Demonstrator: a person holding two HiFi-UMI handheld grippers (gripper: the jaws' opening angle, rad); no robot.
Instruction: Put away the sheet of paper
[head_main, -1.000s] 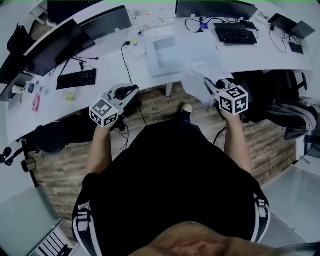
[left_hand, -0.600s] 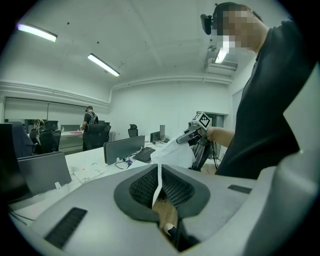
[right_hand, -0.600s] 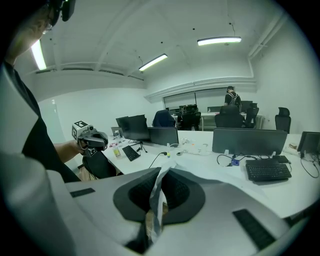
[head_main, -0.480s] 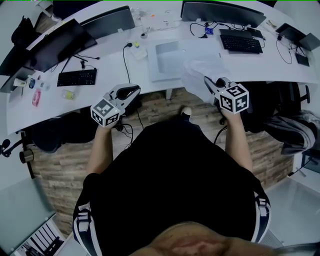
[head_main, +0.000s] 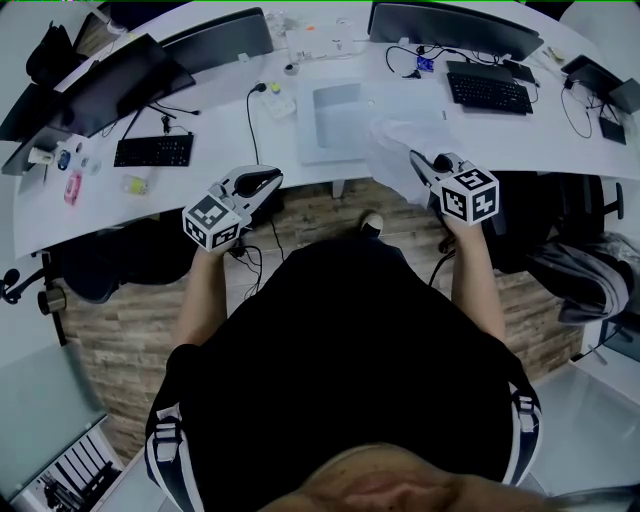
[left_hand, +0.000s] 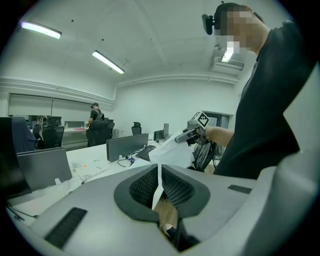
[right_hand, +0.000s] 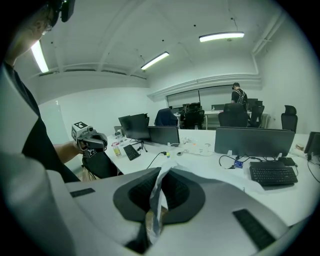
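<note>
A crumpled white sheet of paper (head_main: 393, 150) hangs over the front edge of the curved white desk (head_main: 200, 110), and my right gripper (head_main: 419, 166) is shut on its near edge. In the right gripper view the paper (right_hand: 161, 186) stands pinched between the dark pads (right_hand: 176, 196). My left gripper (head_main: 266, 181) hovers at the desk's edge to the left of the sheet, shut, with nothing in it. From the left gripper view the sheet (left_hand: 172, 152) droops below the right gripper (left_hand: 187, 135), and only a thin slit shows between the left jaws.
A shallow white tray (head_main: 322, 135) lies on the desk just behind the paper. Keyboards (head_main: 153, 152) (head_main: 488, 91), monitors (head_main: 110, 85) and cables lie along the desk. Office chairs (head_main: 110, 265) stand below it. Another person (right_hand: 239, 95) stands far off.
Both hands have drifted a little toward the desk, which sits slightly lower and nearer in the head view. The right gripper still holds the paper; the left stays shut.
</note>
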